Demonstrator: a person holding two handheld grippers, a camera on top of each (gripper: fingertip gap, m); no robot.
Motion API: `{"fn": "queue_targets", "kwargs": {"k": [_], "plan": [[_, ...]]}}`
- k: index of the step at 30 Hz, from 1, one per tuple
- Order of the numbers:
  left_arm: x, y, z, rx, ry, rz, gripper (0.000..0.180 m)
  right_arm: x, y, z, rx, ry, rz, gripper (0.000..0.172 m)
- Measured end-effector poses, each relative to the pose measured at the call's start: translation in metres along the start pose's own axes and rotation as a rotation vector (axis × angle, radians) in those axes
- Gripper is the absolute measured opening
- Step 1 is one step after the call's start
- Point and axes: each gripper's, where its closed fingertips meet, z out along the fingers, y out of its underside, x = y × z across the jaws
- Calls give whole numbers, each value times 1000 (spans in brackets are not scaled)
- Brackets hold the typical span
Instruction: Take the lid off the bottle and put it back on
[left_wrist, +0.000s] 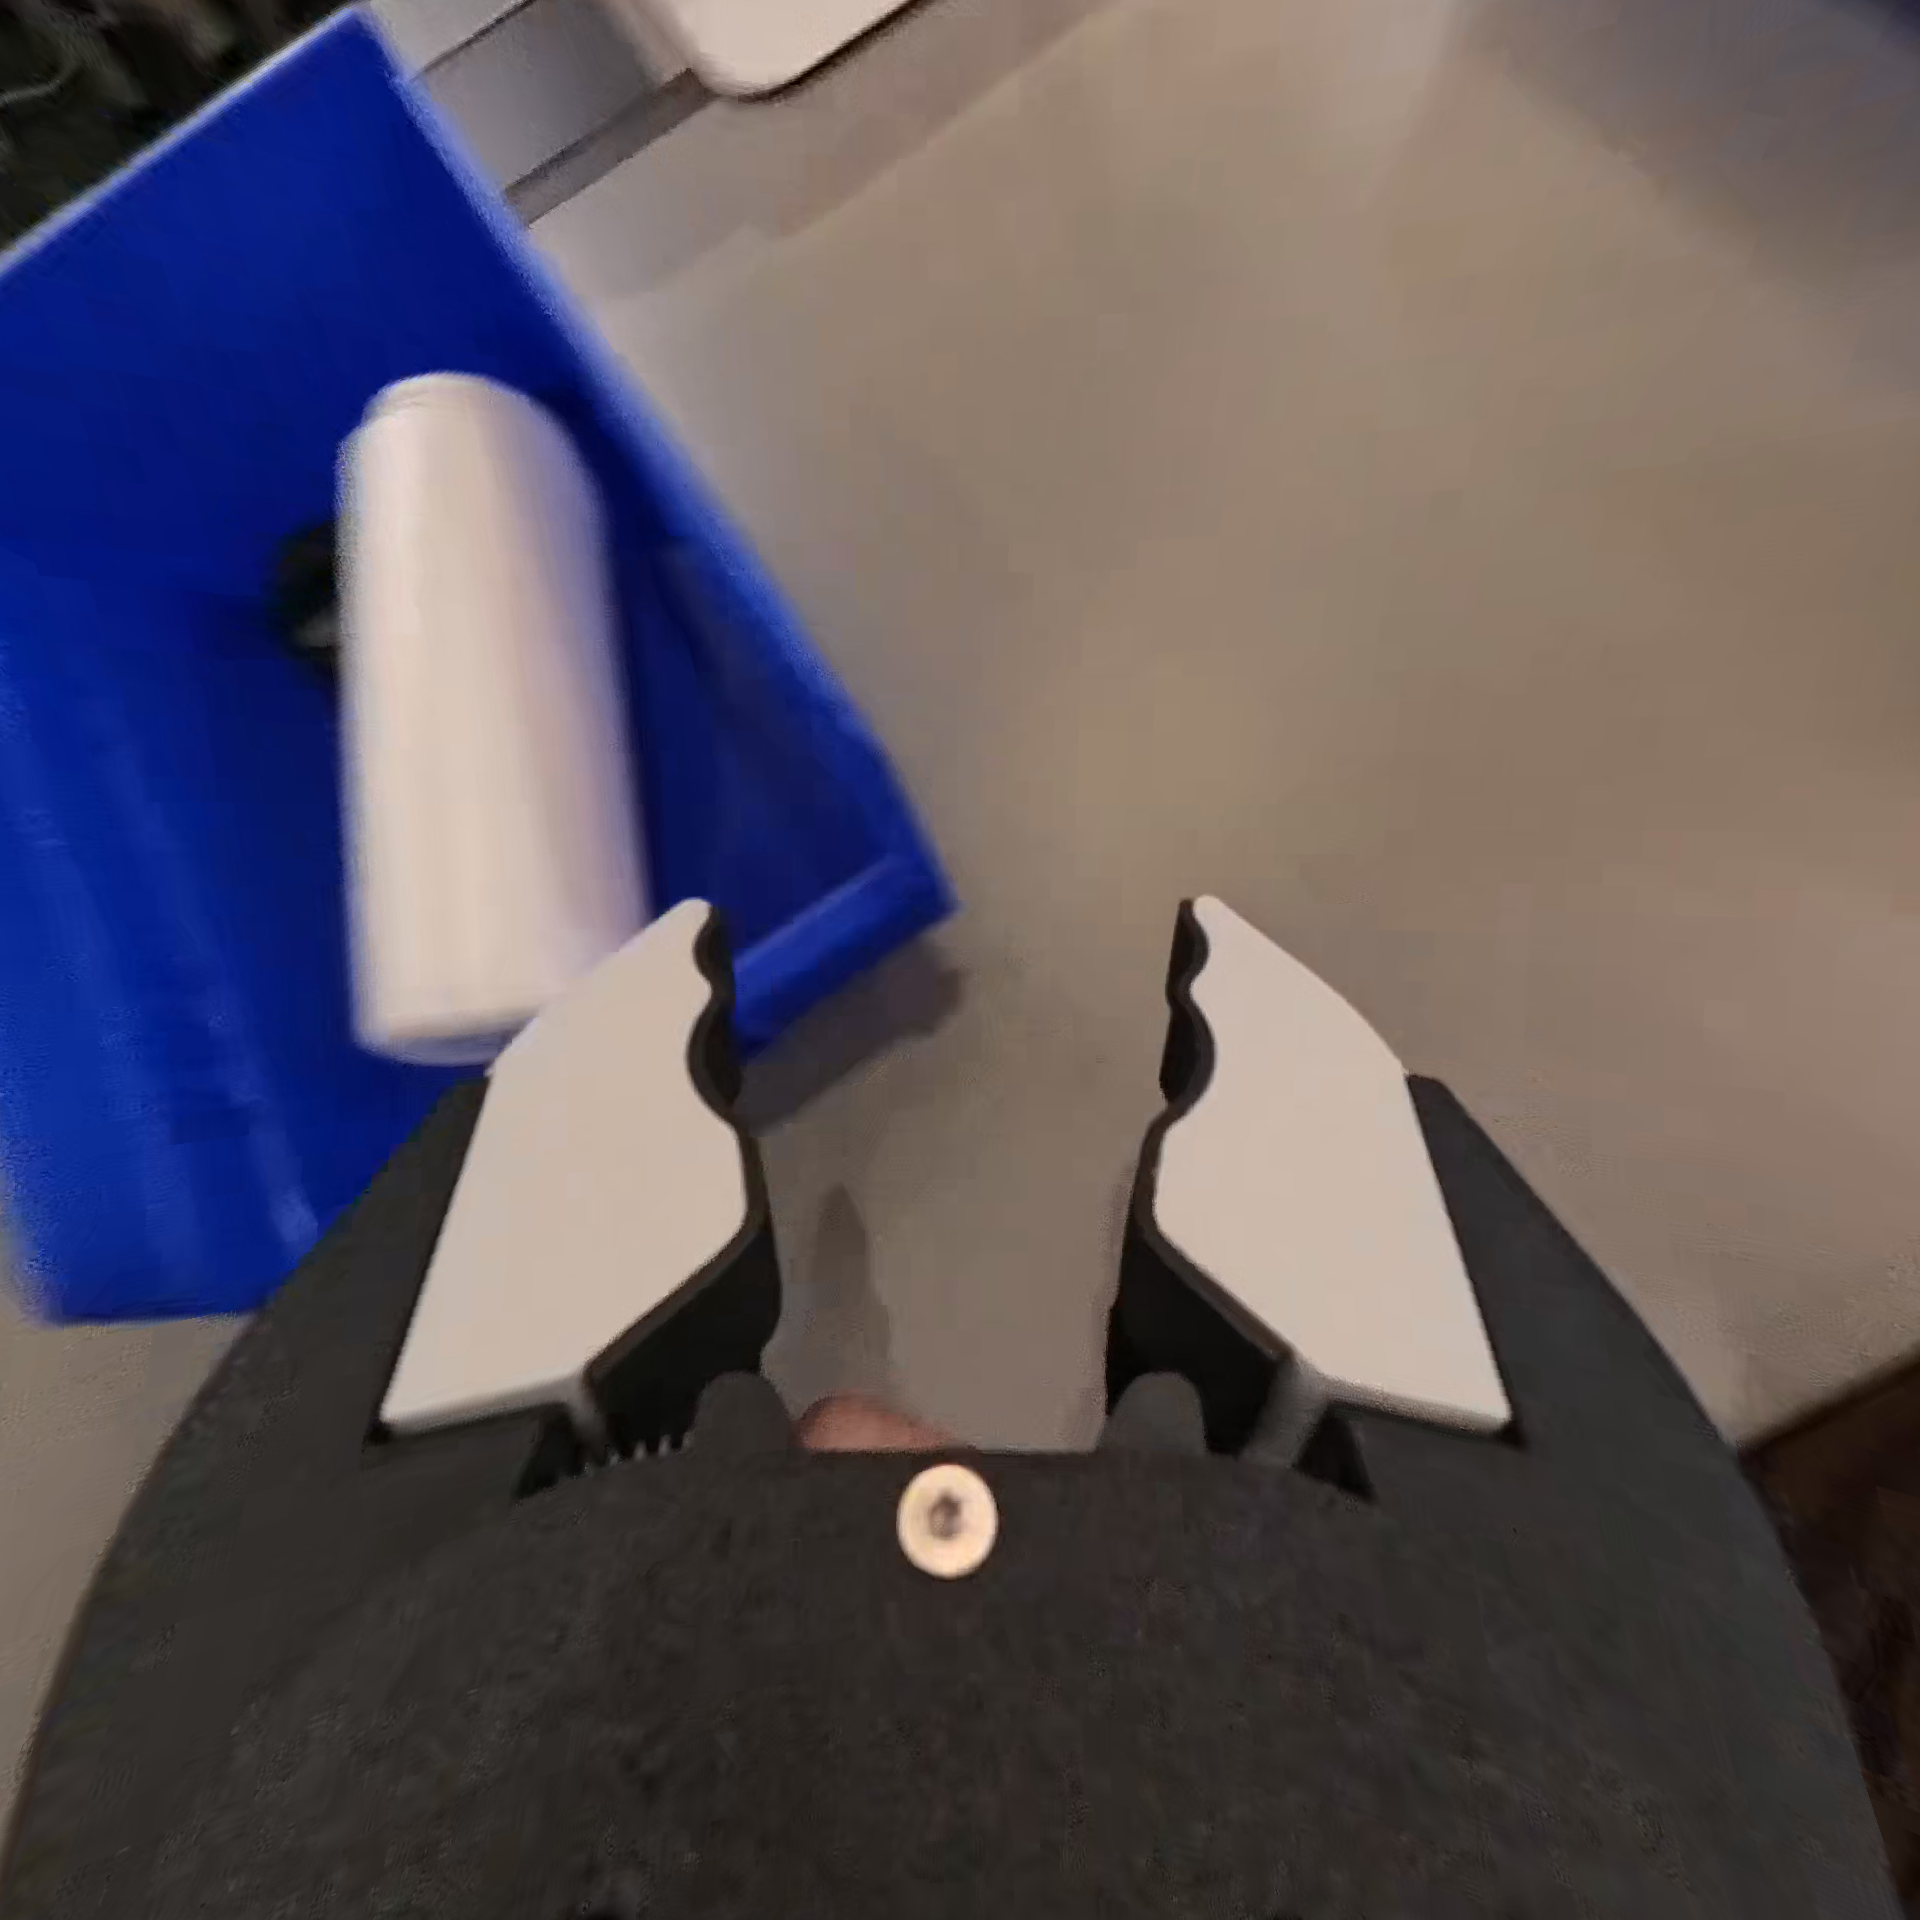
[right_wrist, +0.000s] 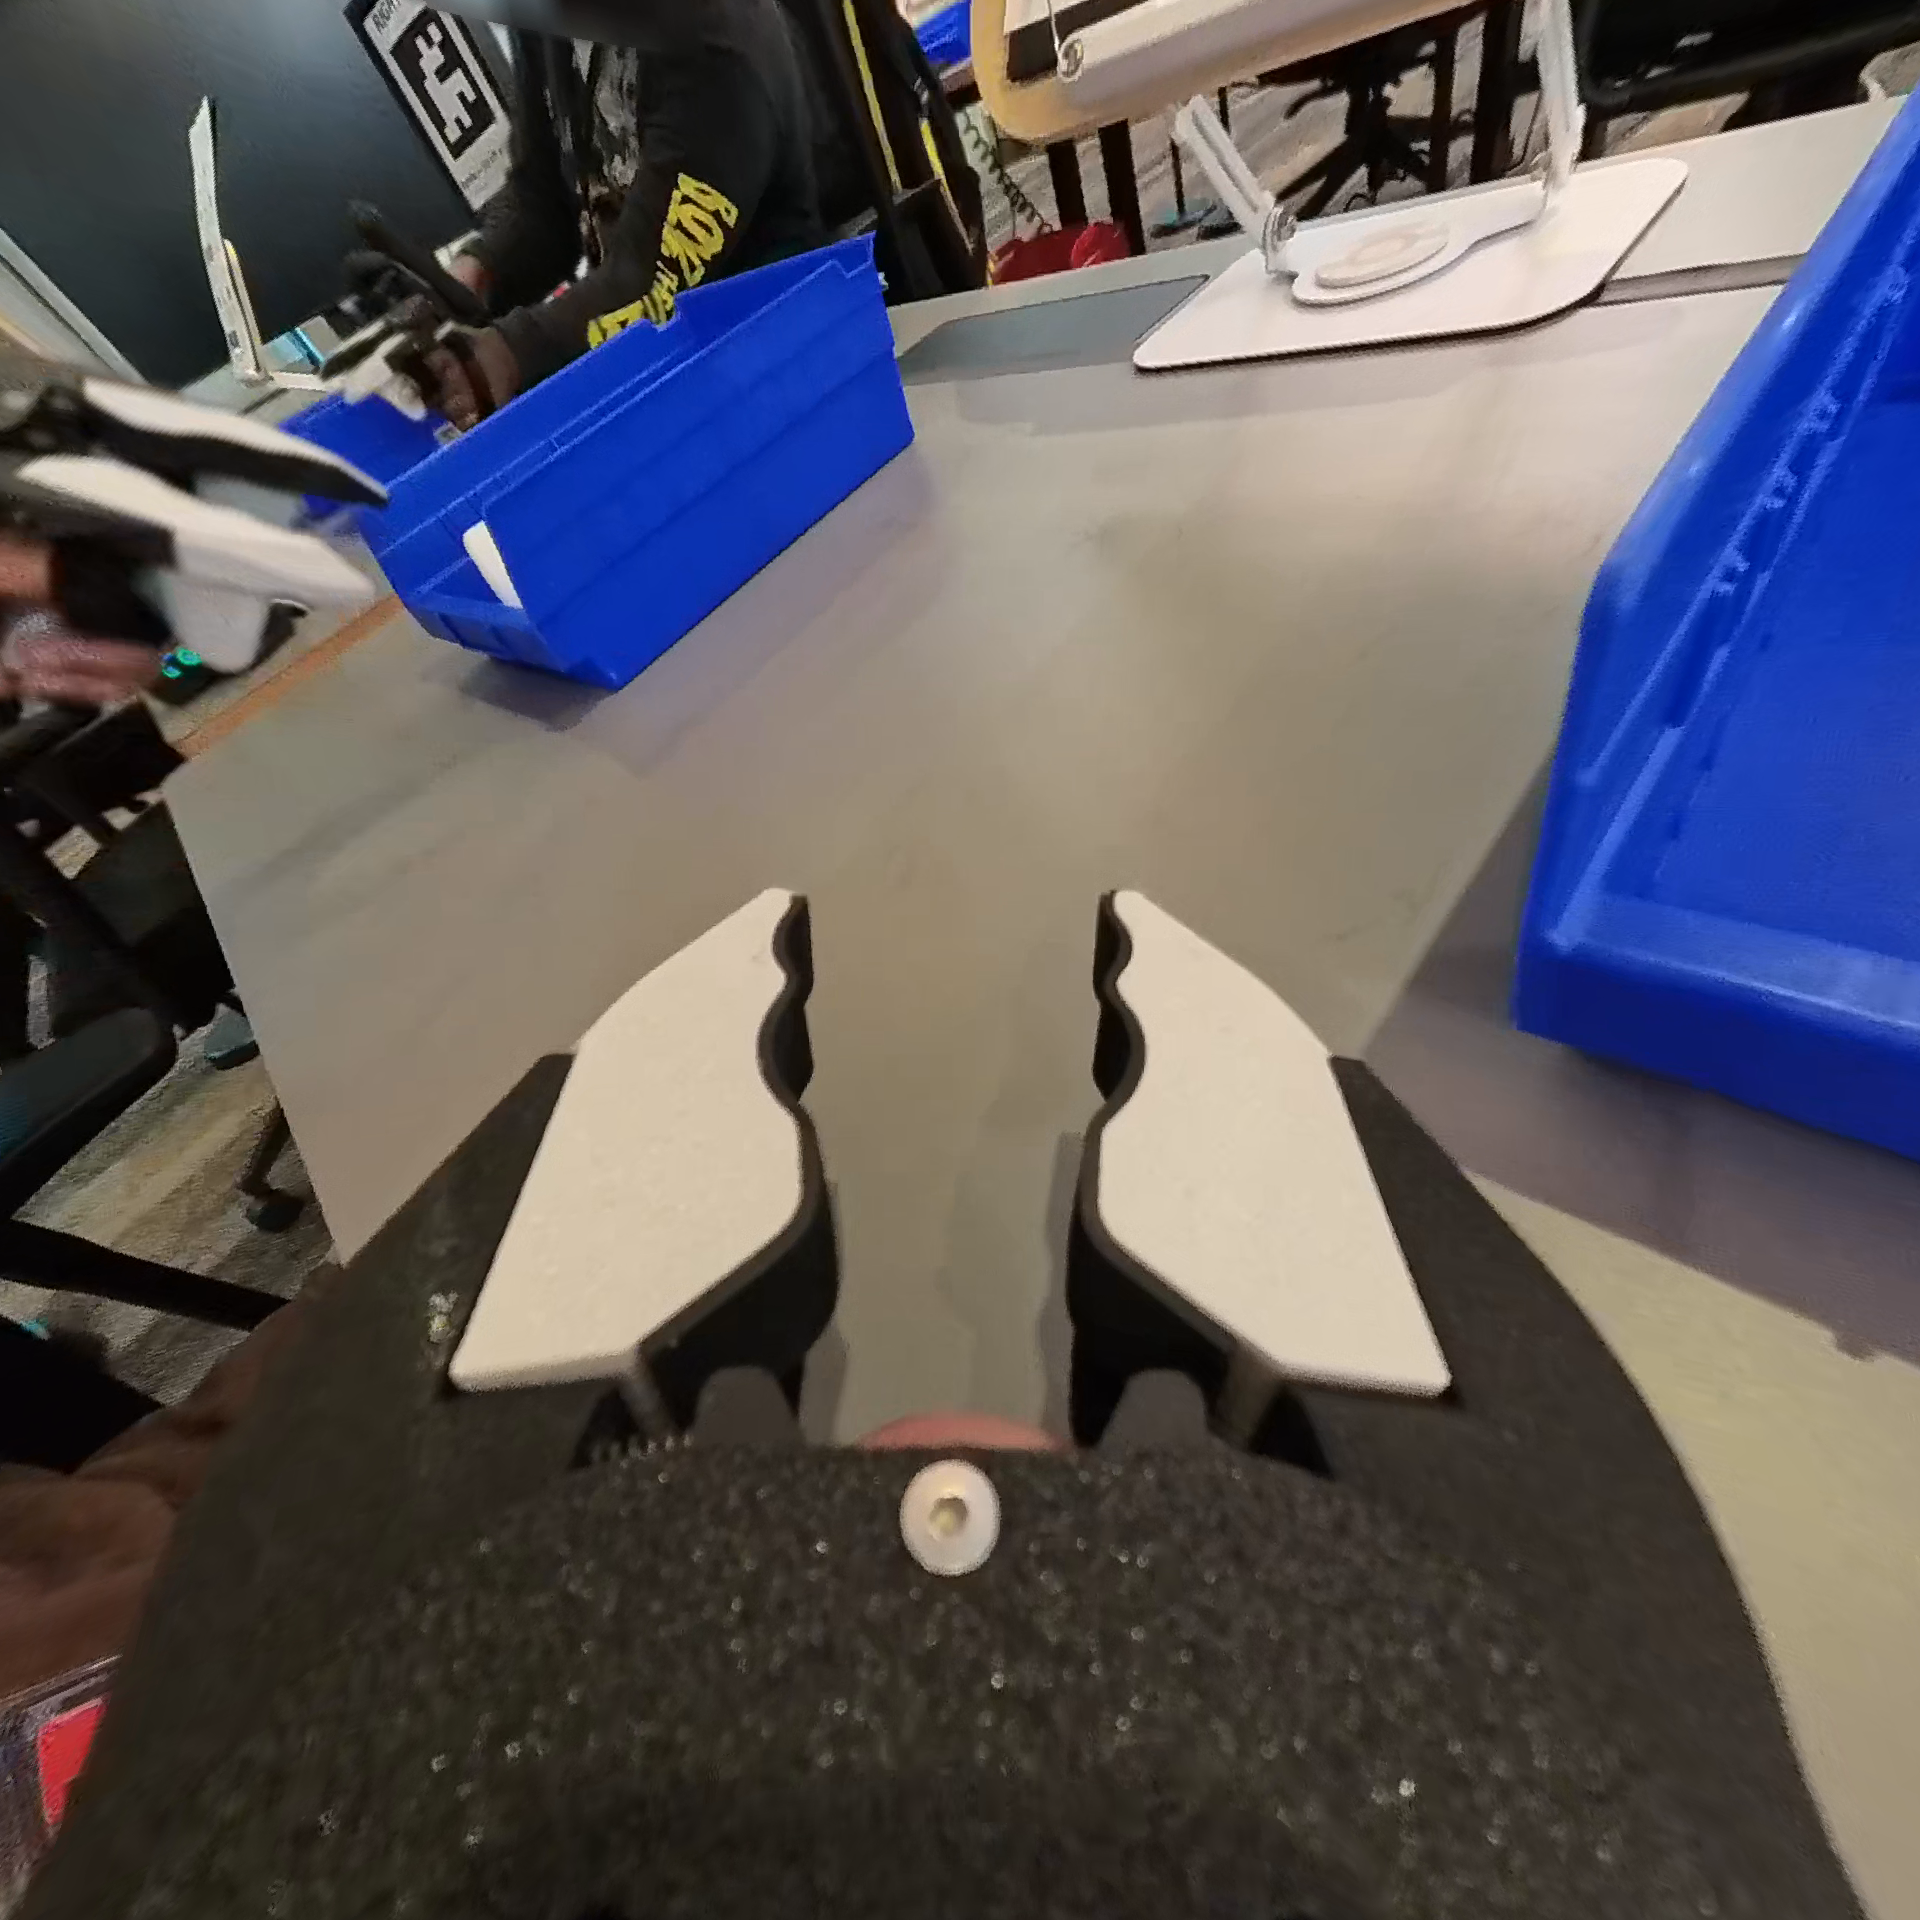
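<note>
A white bottle (left_wrist: 478, 707) lies on its side in a blue bin (left_wrist: 187, 416) at the left of the left wrist view, blurred. A small dark part (left_wrist: 303, 603) shows at its upper left side; I cannot tell what it is. My left gripper (left_wrist: 951, 914) is open and empty, above the grey table (left_wrist: 1299, 520) just right of the bin's near corner. It also shows at the left of the right wrist view (right_wrist: 369, 540), beside the same bin (right_wrist: 665, 468). My right gripper (right_wrist: 951, 904) is open and empty over the table (right_wrist: 1039, 675).
A second blue bin (right_wrist: 1756, 727) stands close at the right. A white stand base (right_wrist: 1403, 270) sits at the table's back. A person's dark sleeve (right_wrist: 665, 187) with other grippers is behind the far bin. The table's left edge (right_wrist: 208, 883) drops to chairs and floor.
</note>
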Motion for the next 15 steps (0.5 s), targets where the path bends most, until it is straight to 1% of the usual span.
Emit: {"fn": "queue_targets", "kwargs": {"k": [2, 4, 6, 9, 12, 15], "plan": [[-31, -5, 8, -88, -34, -12, 80, 0, 2, 1, -7, -5, 8, 52], [-55, -13, 20, -144, -28, -51, 81, -1, 4, 1, -14, -8, 12, 52], [-76, -19, 38, -215, -13, -86, 82, -2, 4, 1, -17, -8, 9, 52], [-110, -25, 69, -327, -42, -114, 86, -2, 6, 1, -28, -7, 4, 52], [-129, -30, 100, -426, -26, -153, 86, -3, 7, 2, -32, -7, 5, 52], [-134, -31, 126, -528, 0, -159, 89, -5, 8, 2, -36, -6, 1, 52]]}}
